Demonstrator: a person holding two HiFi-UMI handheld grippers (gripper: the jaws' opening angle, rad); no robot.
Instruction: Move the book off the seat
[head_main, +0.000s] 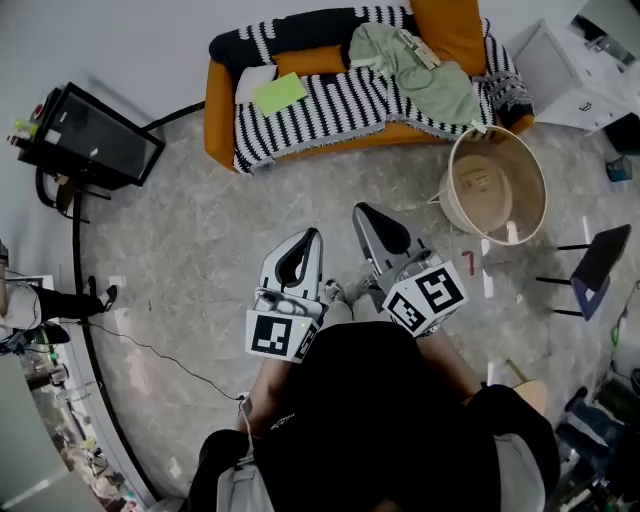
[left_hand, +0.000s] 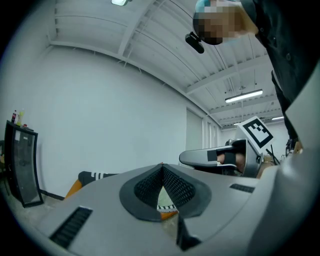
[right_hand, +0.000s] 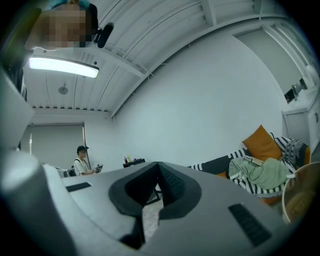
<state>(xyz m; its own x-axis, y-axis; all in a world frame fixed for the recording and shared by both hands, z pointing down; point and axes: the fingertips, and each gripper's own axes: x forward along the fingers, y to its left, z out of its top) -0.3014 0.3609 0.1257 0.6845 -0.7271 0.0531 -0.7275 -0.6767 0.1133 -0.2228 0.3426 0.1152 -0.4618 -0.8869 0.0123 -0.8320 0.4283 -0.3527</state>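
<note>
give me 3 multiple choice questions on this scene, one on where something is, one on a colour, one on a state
1. Where does the green book lie?
A) on the floor
B) on the seat of the sofa, toward its left end in the head view
C) on a shelf

2. What colour is the cushion at the sofa's back?
A) orange
B) blue
C) white

3. How do the jaws of the left gripper stand?
A) wide apart
B) closed on the book
C) together, with nothing between them

Answers:
1 B: the book rests flat on the striped blanket that covers the seat.
2 A: the cushion is orange in the head view and in the right gripper view.
3 C: the tips meet in the left gripper view, and the book is far off.
</note>
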